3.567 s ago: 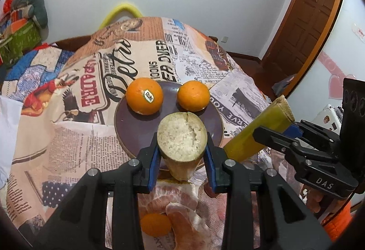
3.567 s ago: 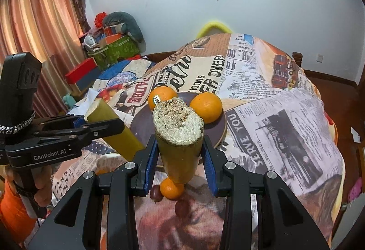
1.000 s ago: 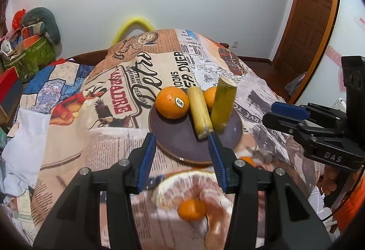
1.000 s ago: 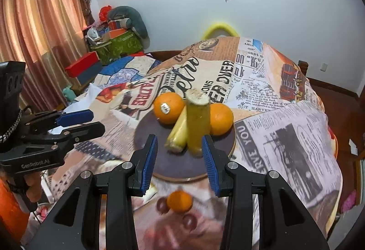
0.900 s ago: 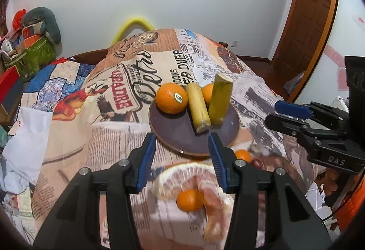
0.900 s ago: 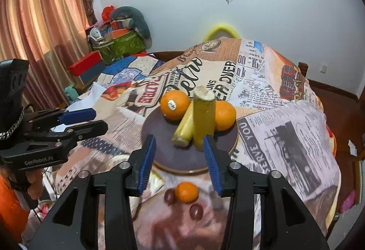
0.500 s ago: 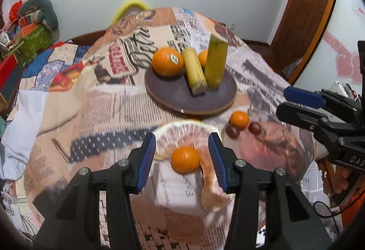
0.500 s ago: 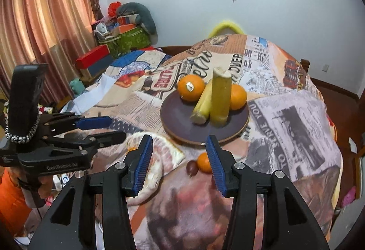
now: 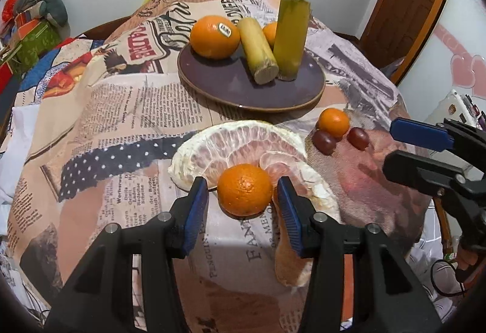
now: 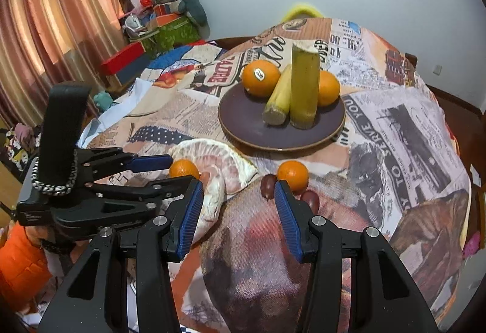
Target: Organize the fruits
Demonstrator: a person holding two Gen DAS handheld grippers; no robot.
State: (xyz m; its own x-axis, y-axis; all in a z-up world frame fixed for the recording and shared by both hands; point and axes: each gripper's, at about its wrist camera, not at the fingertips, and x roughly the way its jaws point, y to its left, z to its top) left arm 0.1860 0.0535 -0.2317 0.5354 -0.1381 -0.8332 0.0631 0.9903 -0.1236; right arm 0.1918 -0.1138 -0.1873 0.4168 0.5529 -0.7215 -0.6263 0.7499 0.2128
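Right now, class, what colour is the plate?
Dark purple-brown plate, clearest in the left wrist view.

I see a round table under a newspaper-print cloth (image 10: 404, 132). On the cloth lie a dark plate (image 9: 231, 84), a peeled pomelo half (image 9: 240, 147), a small tangerine (image 9: 244, 190) against it, a second tangerine (image 9: 333, 122) near the plate, and two dark grapes (image 9: 325, 142) touching that one.

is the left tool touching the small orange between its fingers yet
Apart. In the left wrist view the left tool is open, with visible gaps on both sides between its blue pads and the small orange.
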